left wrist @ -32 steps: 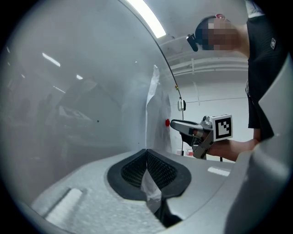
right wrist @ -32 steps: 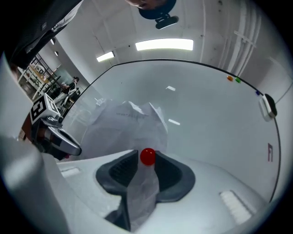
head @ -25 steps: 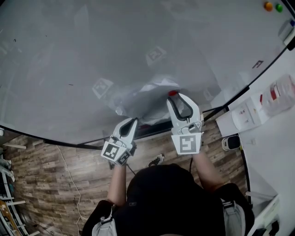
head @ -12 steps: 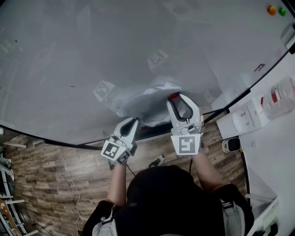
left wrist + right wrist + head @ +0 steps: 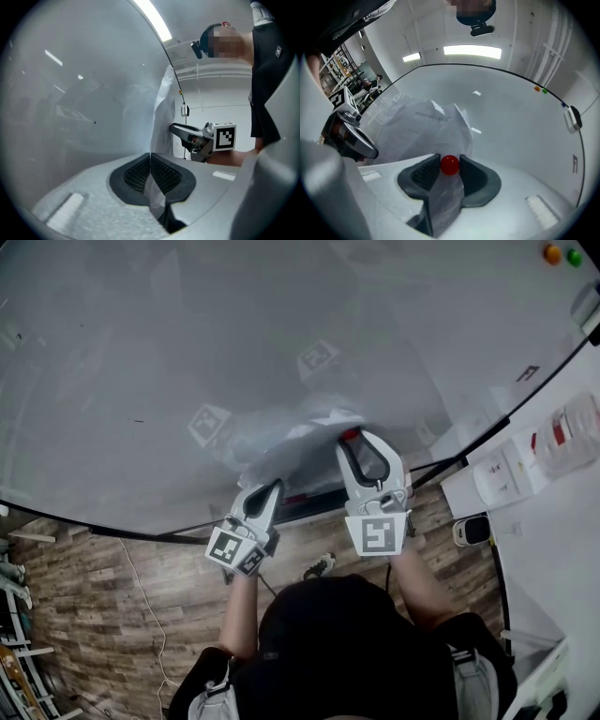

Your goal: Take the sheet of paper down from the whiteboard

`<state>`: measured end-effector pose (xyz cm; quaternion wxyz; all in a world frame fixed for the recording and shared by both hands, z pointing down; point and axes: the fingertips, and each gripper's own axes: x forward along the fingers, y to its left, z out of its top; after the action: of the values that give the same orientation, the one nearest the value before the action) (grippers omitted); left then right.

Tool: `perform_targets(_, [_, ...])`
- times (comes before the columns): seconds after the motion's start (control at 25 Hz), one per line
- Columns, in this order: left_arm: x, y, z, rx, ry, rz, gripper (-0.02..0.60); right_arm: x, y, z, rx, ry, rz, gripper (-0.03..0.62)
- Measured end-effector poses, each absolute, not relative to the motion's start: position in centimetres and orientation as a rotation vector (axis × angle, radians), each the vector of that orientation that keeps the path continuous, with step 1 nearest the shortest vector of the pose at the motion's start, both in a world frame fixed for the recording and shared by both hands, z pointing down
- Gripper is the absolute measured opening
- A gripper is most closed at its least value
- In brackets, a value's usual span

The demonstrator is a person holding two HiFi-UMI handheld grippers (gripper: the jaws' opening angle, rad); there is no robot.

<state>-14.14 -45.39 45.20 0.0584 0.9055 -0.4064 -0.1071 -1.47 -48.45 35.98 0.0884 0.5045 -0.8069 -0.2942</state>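
Observation:
A crumpled white sheet of paper bulges off the whiteboard low in the middle of the head view. My left gripper is shut on the sheet's lower left edge; in the left gripper view the paper runs straight into the closed pads. My right gripper is shut on a round red magnet at the sheet's right side, with paper caught between its jaws too. Each gripper shows in the other's view: the right gripper and the left gripper.
An orange magnet and a green magnet stick at the board's top right, with an eraser nearby. The board's dark lower rail runs just under the grippers. A white wall with sockets is at the right, over wood floor.
Both grippers have hardly moved, drifting slightly left. The sheet has buckled a little more away from the board between them.

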Motion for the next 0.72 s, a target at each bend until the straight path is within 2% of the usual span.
perform_targets(0.72, [-13.5,-43.5,44.0,2.742,-1.2,-0.348,0.009,-1.4,-46.8,35.9,1.427,-2.449,-0.829,0.127])
